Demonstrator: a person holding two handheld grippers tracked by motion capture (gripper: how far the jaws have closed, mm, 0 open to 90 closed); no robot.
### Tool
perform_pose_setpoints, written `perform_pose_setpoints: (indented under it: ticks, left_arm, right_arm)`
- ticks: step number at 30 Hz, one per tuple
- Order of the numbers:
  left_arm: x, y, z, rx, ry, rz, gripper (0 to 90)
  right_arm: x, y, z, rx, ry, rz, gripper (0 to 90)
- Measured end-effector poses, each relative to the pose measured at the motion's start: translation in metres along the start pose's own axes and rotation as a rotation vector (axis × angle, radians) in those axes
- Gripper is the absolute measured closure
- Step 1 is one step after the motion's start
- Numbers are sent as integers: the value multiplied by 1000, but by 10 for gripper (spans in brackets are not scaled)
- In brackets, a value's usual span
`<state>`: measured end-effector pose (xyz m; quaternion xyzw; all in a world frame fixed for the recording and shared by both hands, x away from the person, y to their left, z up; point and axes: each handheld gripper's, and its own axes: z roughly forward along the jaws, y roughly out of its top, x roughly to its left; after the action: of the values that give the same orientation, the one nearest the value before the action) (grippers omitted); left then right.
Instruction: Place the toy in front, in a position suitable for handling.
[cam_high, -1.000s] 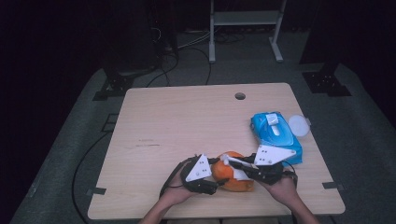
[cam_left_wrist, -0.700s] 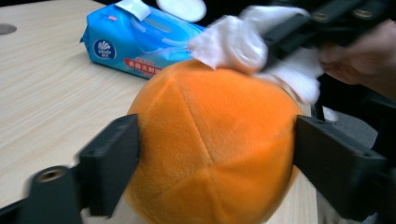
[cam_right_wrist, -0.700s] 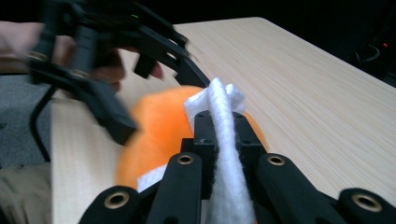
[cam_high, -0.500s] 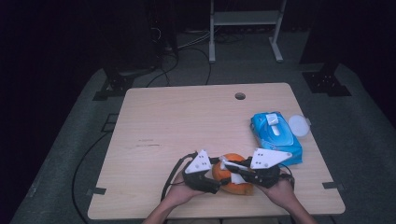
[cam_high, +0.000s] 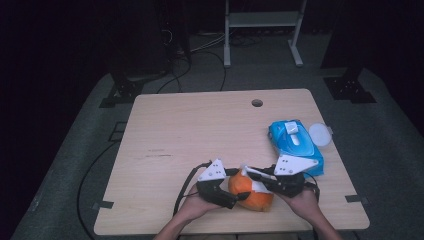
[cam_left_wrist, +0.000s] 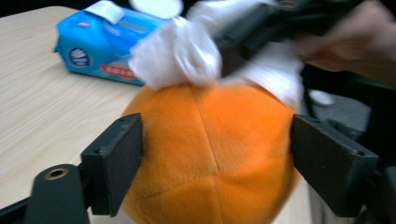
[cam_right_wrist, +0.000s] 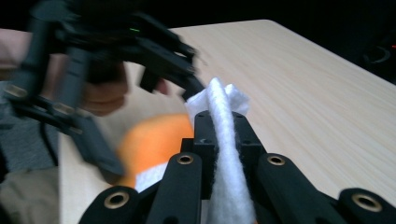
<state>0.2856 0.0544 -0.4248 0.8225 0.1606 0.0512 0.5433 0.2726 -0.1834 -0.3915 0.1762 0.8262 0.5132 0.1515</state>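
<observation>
An orange plush ball (cam_high: 250, 194) sits near the table's front edge. My left gripper (cam_high: 235, 196) is shut on it, one black jaw pressed on each side of the ball (cam_left_wrist: 210, 158). My right gripper (cam_high: 261, 178) comes in from the right, shut on a white wipe (cam_right_wrist: 219, 119). The wipe (cam_left_wrist: 177, 53) lies against the top of the ball, blurred by motion. In the right gripper view the ball (cam_right_wrist: 154, 140) shows below the jaws, with the left gripper (cam_right_wrist: 93, 70) beyond it.
A blue pack of wipes (cam_high: 295, 145) lies at the table's right side, its flap up. A round white lid (cam_high: 320, 134) rests beside it at the edge. The wooden table (cam_high: 200, 130) has a cable hole (cam_high: 257, 103) at the back.
The right gripper and its wipe have shifted a little over the top of the ball. The ball and left gripper sit slightly nearer the front edge.
</observation>
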Motion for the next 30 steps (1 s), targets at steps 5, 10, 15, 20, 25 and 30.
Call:
perform_pose_setpoints:
  ticks: [5,10,15,20,25,30]
  left_arm:
    - [1,-3,-7,23,-16,73,291]
    - [5,-6,-9,33,-20,84,296]
    - [17,-9,-14,43,1,11,248]
    - [22,-6,-16,76,-38,-75,163]
    - [14,-1,-8,119,-36,-64,85]
    - [16,-6,-15,130,-15,-15,238]
  right_arm:
    - [9,6,5,7,27,-31,826]
    - [-10,-6,-4,12,-9,19,826]
    - [-20,-18,-9,28,-30,57,826]
    - [-17,-17,-6,32,-30,56,826]
    - [-6,-9,2,20,-2,43,826]
    - [4,-3,6,17,28,15,826]
